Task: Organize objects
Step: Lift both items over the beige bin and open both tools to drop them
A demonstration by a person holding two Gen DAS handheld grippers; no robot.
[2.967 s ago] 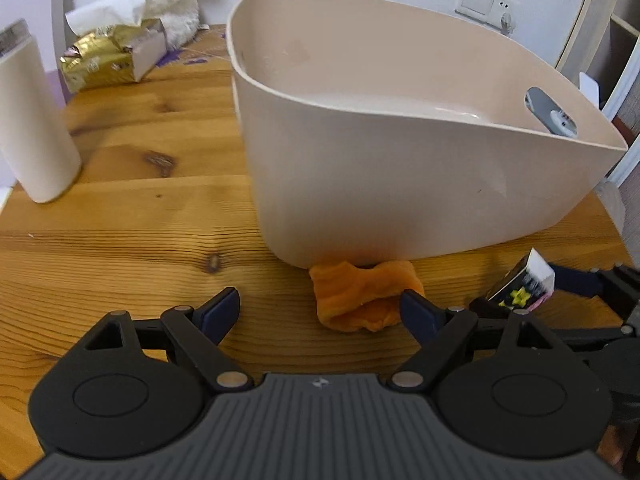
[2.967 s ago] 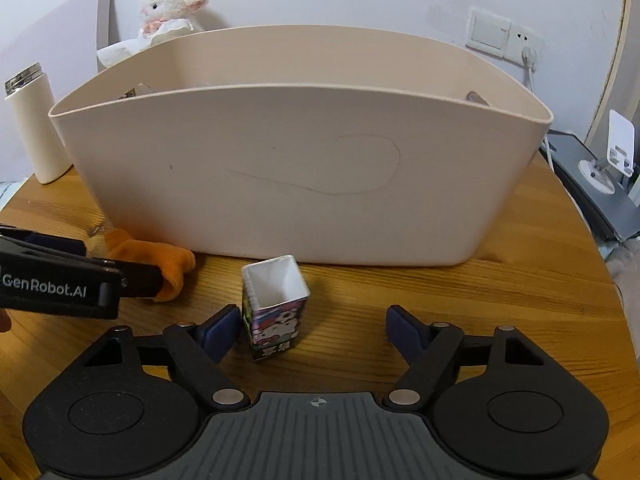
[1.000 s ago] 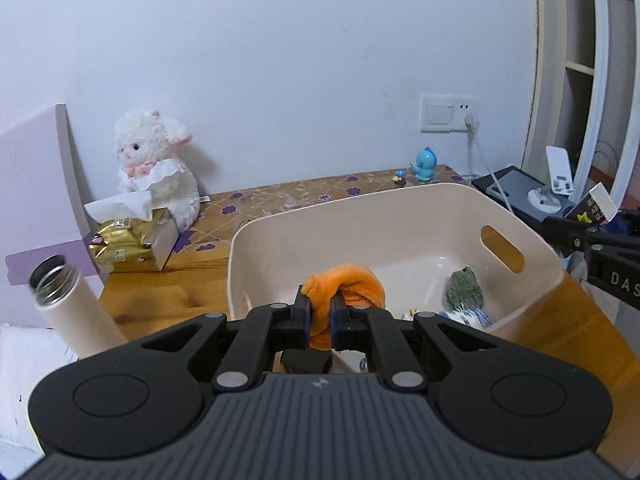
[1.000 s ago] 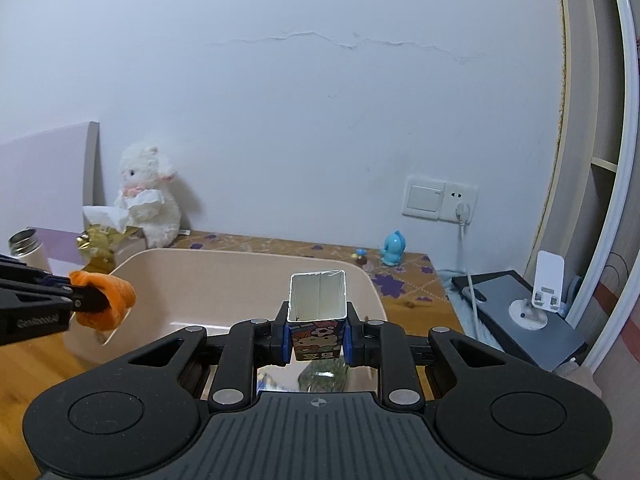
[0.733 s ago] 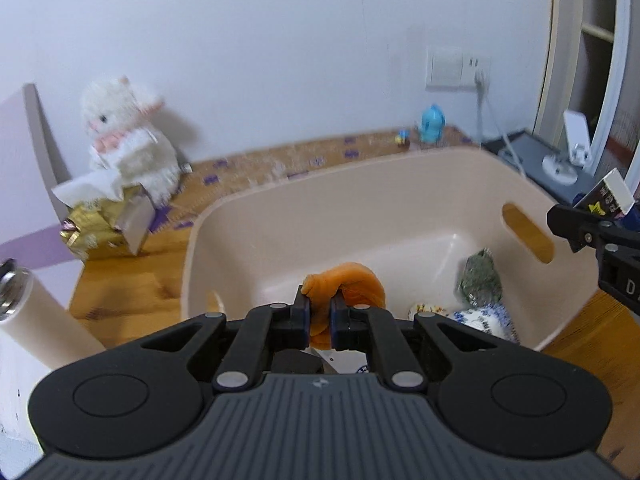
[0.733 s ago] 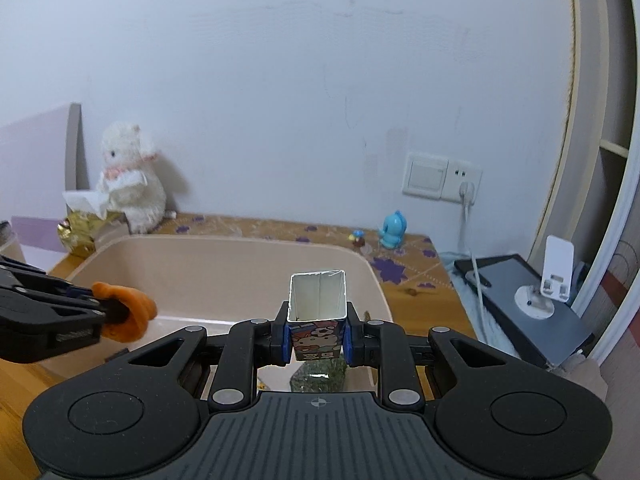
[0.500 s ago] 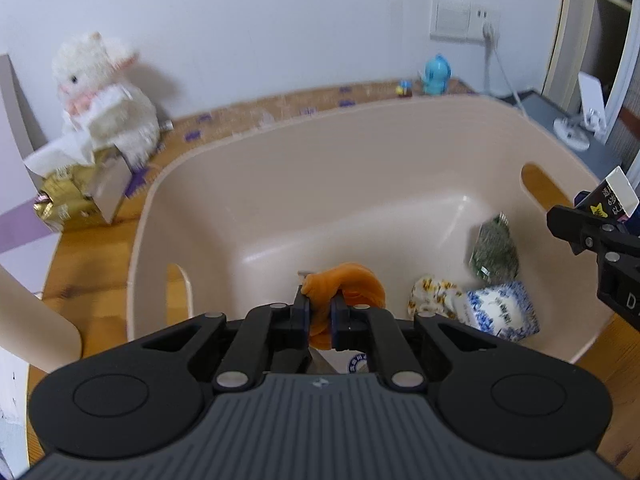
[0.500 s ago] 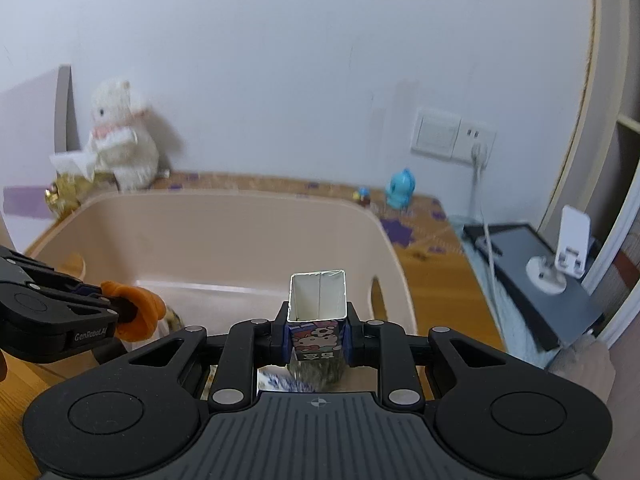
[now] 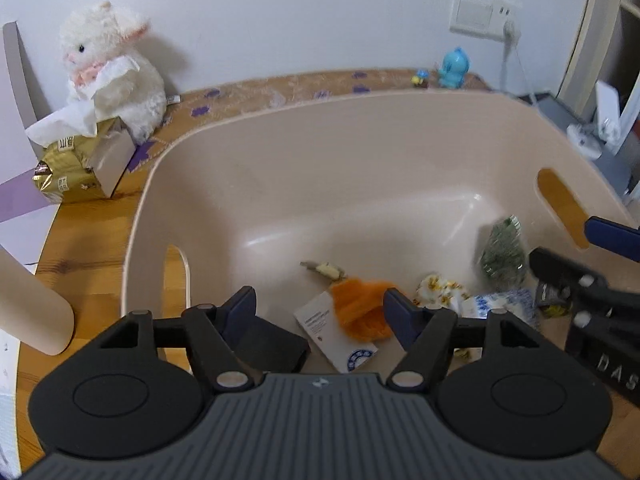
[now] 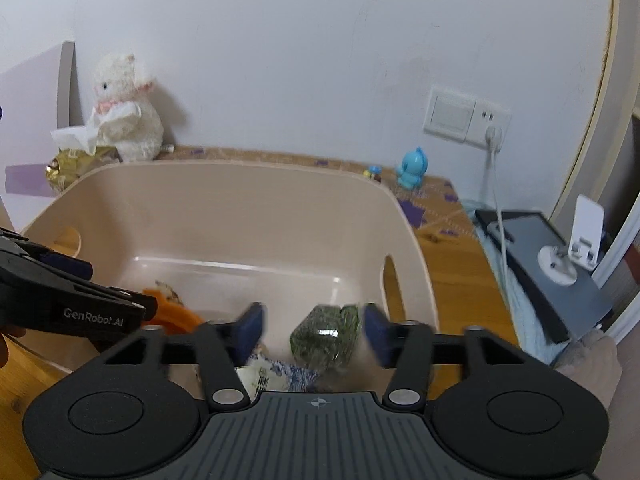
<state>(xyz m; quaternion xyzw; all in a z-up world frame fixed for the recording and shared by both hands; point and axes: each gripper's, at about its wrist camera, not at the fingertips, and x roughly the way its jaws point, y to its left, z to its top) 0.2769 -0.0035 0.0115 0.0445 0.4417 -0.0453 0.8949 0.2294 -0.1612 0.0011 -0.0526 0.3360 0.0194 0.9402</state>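
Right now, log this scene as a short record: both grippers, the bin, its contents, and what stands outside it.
left gripper: open, above the bin
right gripper: open, above the bin
bin: beige, handle slots, on wooden table
contents: orange cloth, white card, green packet, blue-white packet
outside: plush lamb, tissue pack

A plain white wall point(image 10: 320, 60) is running behind a wooden tabletop point(image 9: 92, 236), with soft, even light falling across it. A white switch-and-socket plate point(image 10: 466, 119) is sitting on the wall toward the right, a white cable point(image 10: 496, 184) hanging from its plug. A patterned brown mat point(image 9: 280, 88) is lying along the tabletop's far edge. At the right, a pale shelving frame point(image 10: 596, 128) is standing beside a dark grey surface point(image 10: 548, 264) holding a white stand point(image 10: 576, 248).
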